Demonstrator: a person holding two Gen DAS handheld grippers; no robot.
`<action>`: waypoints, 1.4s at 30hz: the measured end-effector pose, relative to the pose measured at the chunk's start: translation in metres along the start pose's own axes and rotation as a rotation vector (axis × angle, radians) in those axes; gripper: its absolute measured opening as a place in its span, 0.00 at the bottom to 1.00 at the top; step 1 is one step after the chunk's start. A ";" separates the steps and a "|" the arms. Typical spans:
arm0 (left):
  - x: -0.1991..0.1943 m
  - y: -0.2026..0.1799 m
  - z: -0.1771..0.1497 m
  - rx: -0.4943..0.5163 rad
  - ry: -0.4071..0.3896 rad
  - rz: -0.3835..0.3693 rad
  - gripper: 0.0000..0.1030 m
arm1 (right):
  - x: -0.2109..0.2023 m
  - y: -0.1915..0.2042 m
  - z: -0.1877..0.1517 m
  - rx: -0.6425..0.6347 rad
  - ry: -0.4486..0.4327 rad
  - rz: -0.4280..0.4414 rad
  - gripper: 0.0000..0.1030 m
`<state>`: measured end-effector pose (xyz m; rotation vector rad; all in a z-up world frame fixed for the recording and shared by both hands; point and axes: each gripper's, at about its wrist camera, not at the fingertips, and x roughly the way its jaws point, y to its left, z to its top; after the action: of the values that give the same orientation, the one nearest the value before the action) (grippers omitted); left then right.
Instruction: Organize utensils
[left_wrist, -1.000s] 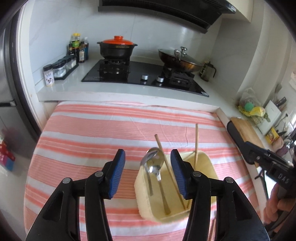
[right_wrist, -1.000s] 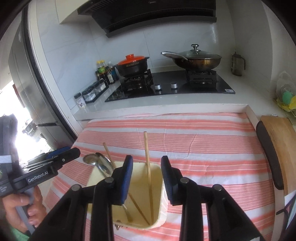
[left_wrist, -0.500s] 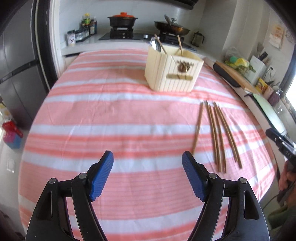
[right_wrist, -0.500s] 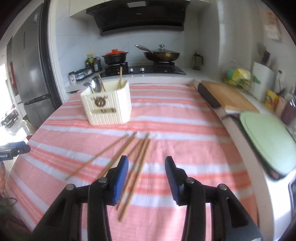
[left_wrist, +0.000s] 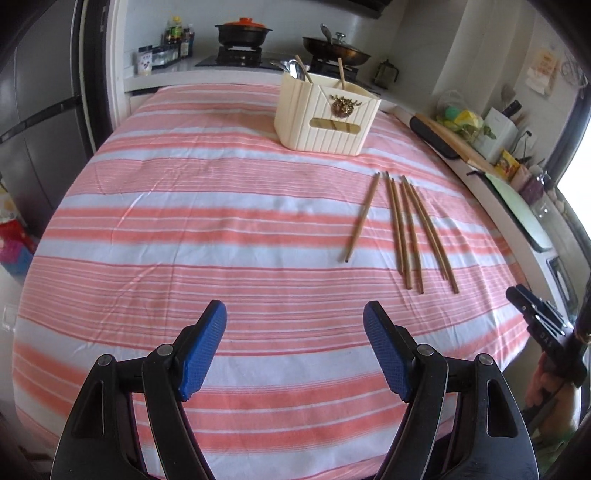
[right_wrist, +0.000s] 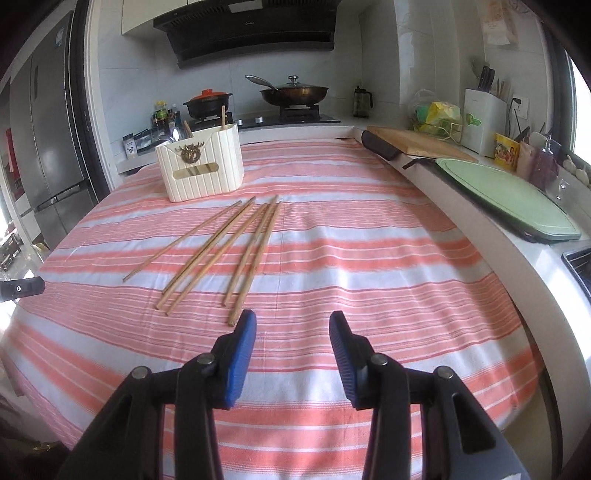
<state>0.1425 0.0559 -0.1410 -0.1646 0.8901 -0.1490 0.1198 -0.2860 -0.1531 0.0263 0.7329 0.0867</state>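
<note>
A cream utensil holder (left_wrist: 327, 114) stands at the far side of the striped table, with spoons (left_wrist: 295, 70) and two chopsticks sticking out; it also shows in the right wrist view (right_wrist: 201, 168). Several wooden chopsticks (left_wrist: 406, 229) lie loose on the cloth in front of it, also seen in the right wrist view (right_wrist: 225, 251). My left gripper (left_wrist: 295, 332) is open and empty over the near part of the table. My right gripper (right_wrist: 291, 332) is open and empty, just right of the nearest chopstick ends.
A striped tablecloth (left_wrist: 221, 221) covers the table. A counter along the right carries a wooden board (right_wrist: 417, 144), a green board (right_wrist: 506, 195) and a knife block (right_wrist: 484, 118). A stove with a pot (right_wrist: 208, 103) and wok (right_wrist: 293, 92) stands behind. A fridge (right_wrist: 48, 147) is at left.
Both grippers have pulled back from above the holder to the near side of the table. The left jaws have opened wider. The loose chopsticks have come into view.
</note>
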 end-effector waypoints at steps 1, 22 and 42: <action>0.000 0.001 0.000 0.002 -0.002 0.008 0.77 | 0.001 0.003 -0.001 -0.007 0.001 0.007 0.41; 0.176 -0.110 0.106 0.382 0.147 -0.001 0.68 | 0.030 -0.003 0.004 0.081 0.120 0.095 0.40; 0.119 -0.008 0.050 -0.004 0.104 0.149 0.04 | 0.151 0.022 0.065 0.009 0.284 0.127 0.10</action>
<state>0.2553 0.0290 -0.1988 -0.0948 1.0024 -0.0170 0.2733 -0.2508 -0.2040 0.0705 1.0153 0.2115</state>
